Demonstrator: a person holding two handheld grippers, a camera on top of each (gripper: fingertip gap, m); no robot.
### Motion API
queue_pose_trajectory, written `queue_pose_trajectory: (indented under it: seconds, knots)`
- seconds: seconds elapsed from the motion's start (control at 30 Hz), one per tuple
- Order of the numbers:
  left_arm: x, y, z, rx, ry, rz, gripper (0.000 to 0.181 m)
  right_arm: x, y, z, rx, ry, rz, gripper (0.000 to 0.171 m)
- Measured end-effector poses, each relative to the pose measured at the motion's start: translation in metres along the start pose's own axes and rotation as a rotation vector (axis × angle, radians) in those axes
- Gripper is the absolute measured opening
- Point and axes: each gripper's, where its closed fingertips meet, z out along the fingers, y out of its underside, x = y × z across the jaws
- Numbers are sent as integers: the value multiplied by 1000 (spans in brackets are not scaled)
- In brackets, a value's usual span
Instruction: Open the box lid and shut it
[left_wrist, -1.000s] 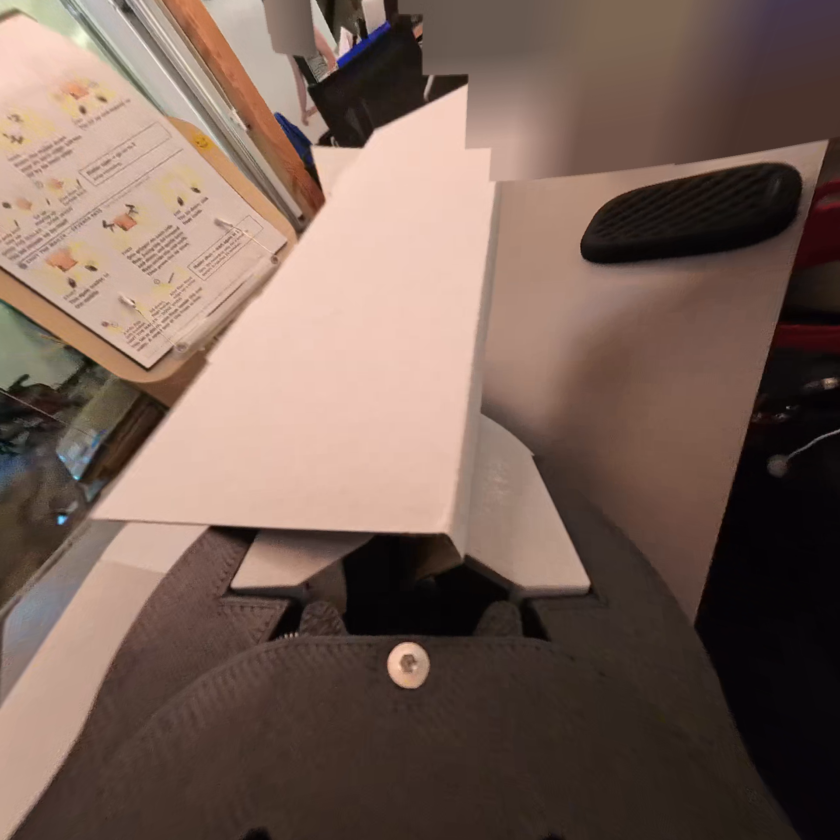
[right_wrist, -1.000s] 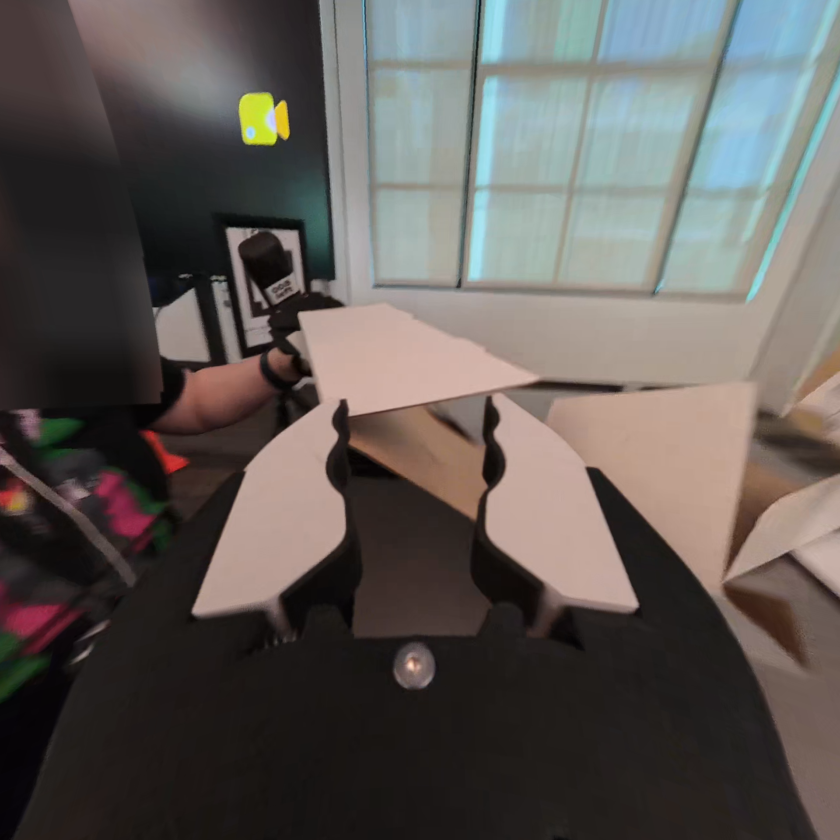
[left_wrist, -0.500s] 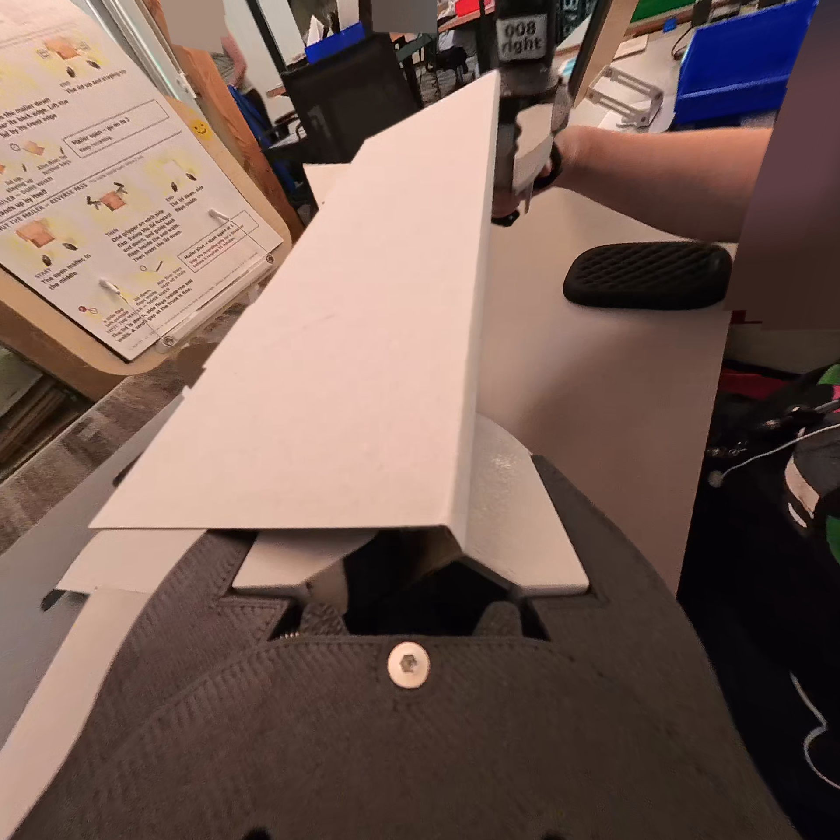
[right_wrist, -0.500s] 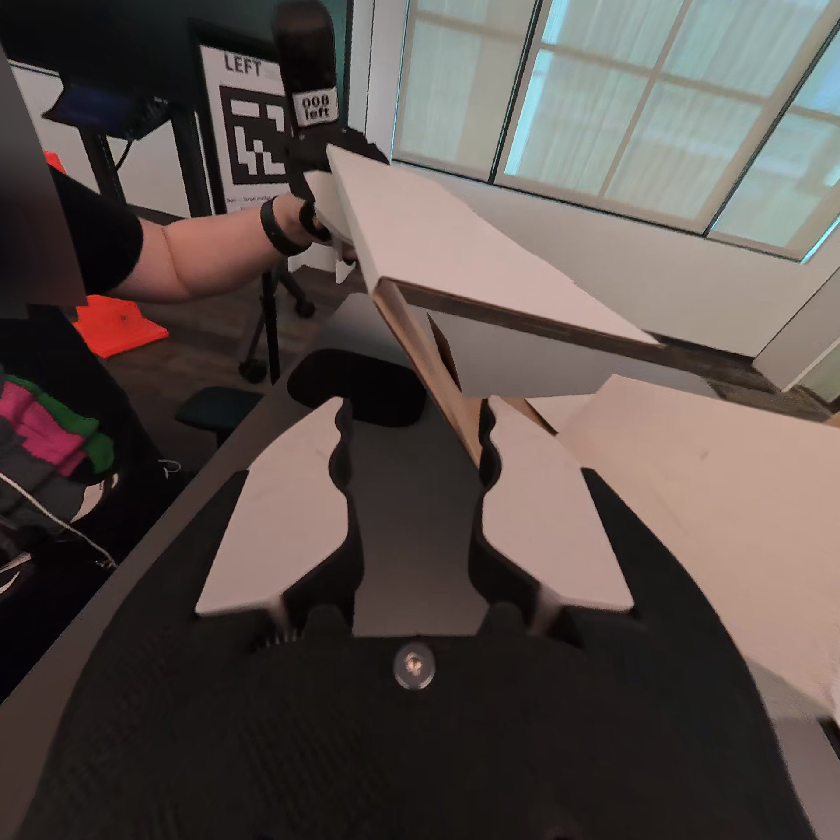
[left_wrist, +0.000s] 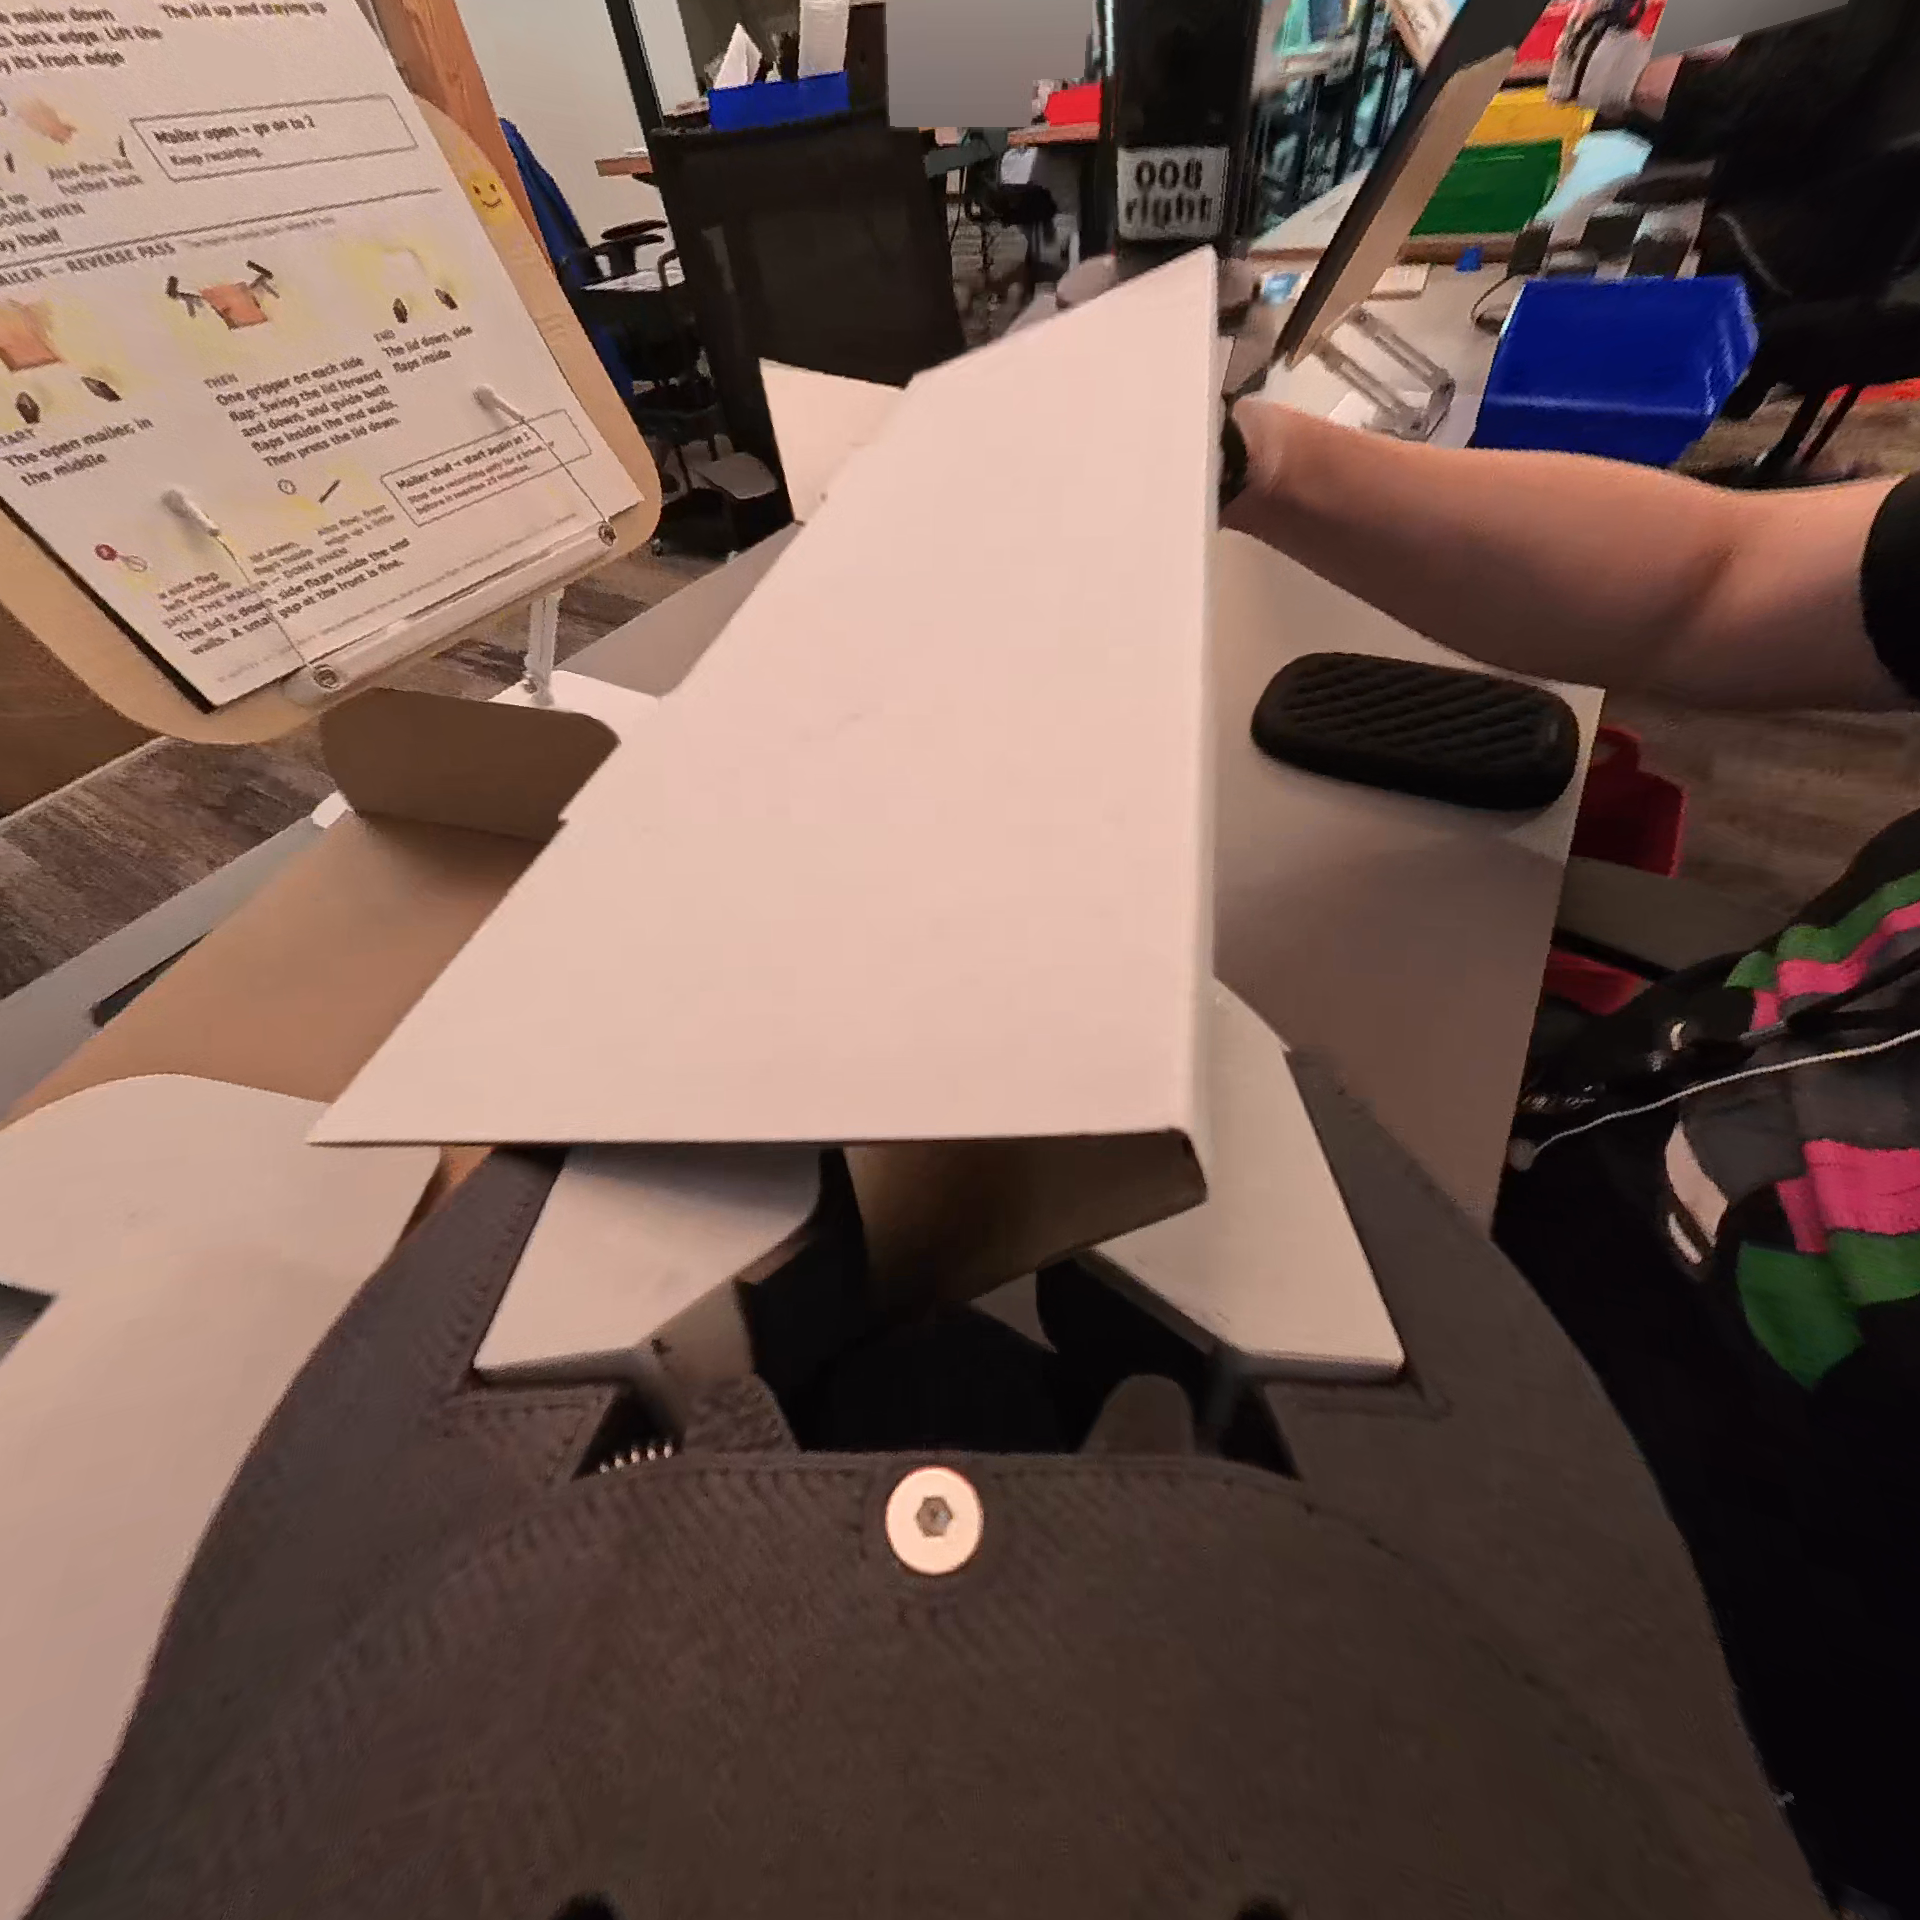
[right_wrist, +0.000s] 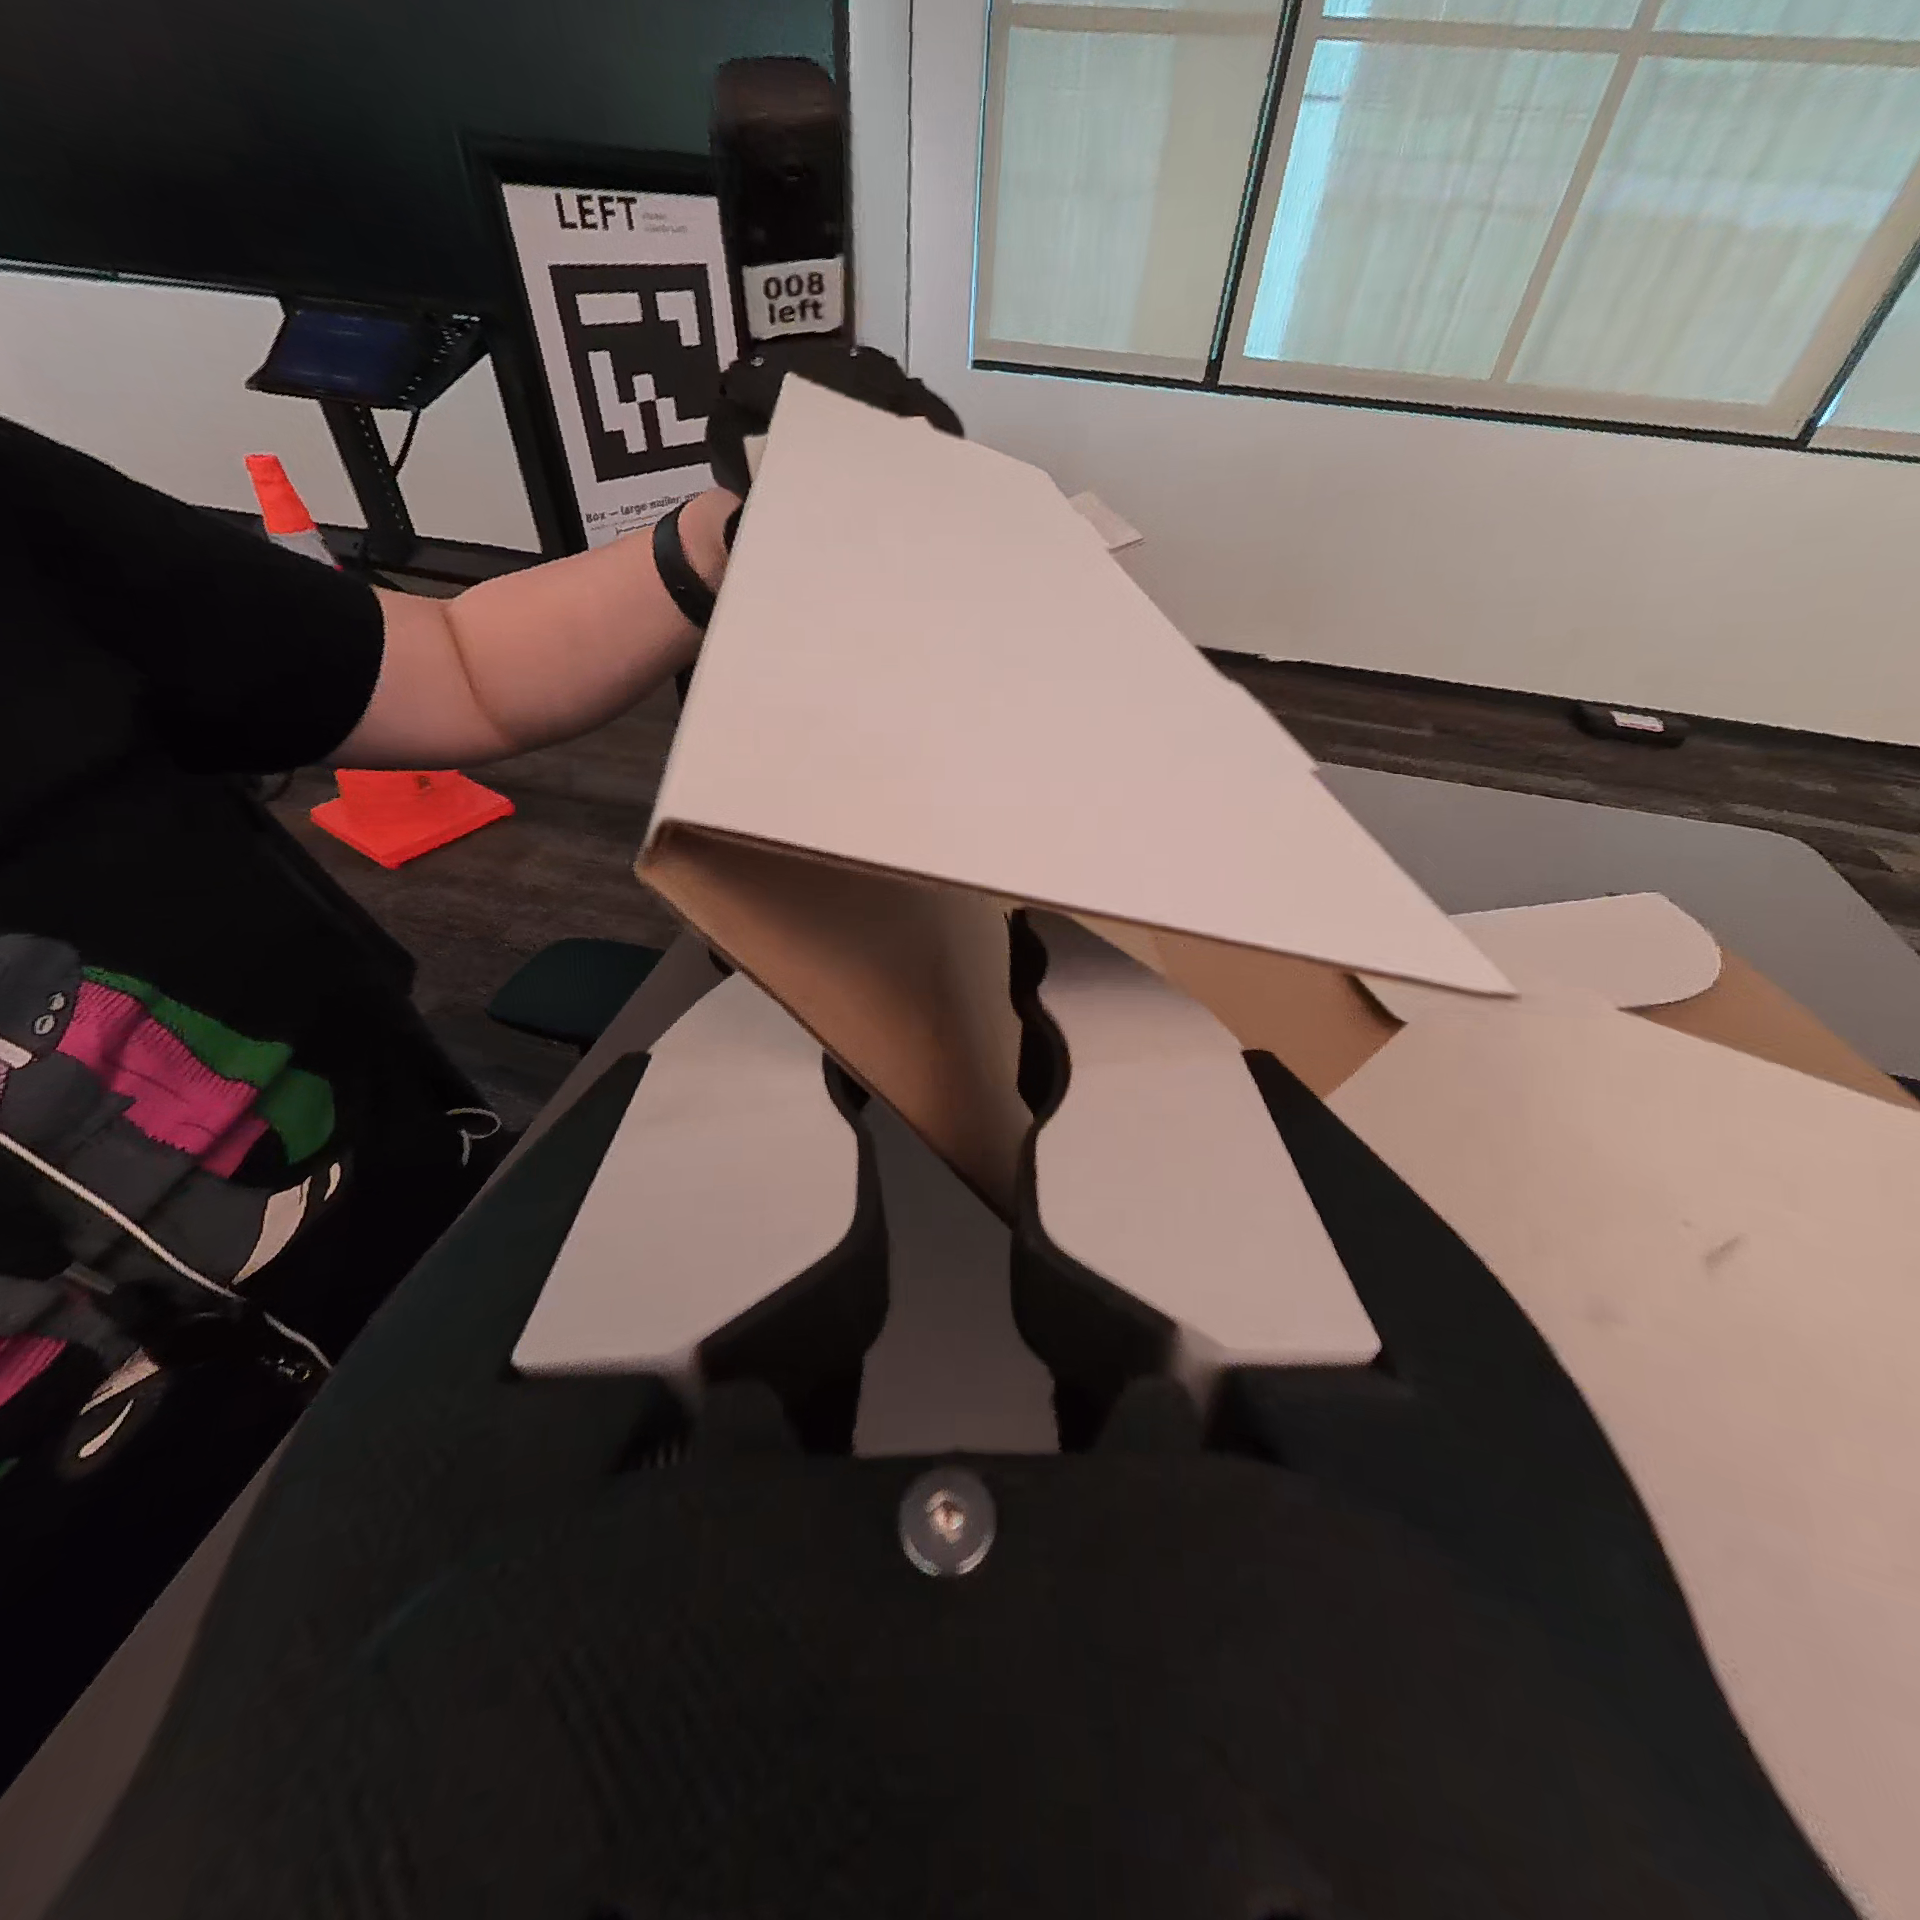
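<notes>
The white cardboard box lid (left_wrist: 883, 779) is raised and tilted, its brown front flap folded down. My left gripper (left_wrist: 966, 1226) holds that flap at one end; the flap runs slantwise between its spread fingers. My right gripper (right_wrist: 935, 1070) is at the other end of the lid (right_wrist: 987, 707), with the brown flap (right_wrist: 883, 987) slanting across from one finger to the other and hiding the left fingertip. The open box base (right_wrist: 1558, 1247) lies beside it, brown inside (left_wrist: 260, 987). Each view shows the other gripper far off, the right (left_wrist: 1164, 187) and the left (right_wrist: 821, 395).
The box sits on a grey table (left_wrist: 1351, 935) with a black ribbed pad (left_wrist: 1413, 743) near its edge. An instruction board (left_wrist: 260, 364) stands at the left. A brown rounded side flap (left_wrist: 447, 758) sticks up. The person's forearms reach in, and an orange cone (right_wrist: 281, 499) stands on the floor.
My right gripper moved in to the lid's end and its fingers narrowed around the front flap. The lid stayed fixed in my left gripper while both swung it over the box.
</notes>
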Motion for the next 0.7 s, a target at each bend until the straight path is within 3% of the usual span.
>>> queue_pose_trajectory:
  seconds: [0.1, 0.2, 0.4, 0.6, 0.7]
  knots:
    - [-6, 16, -1, -84, -56, 65, 35, -1, 1, 2, -14, -17, -6, 18]
    - [-7, 18, -3, -64, -43, 59, 22, -6, 3, 4, -33, -62, 11, 10]
    - [6, 27, 1, -87, 128, -162, 7, 0, 12, 4, -87, -113, 289, 8]
    - [11, 42, 5, -81, 131, -366, 14, 4, 29, 4, -182, -30, 534, 26]
    - [18, 51, 6, -78, 110, -402, 17, -6, 32, 1, -182, -17, 540, 32]
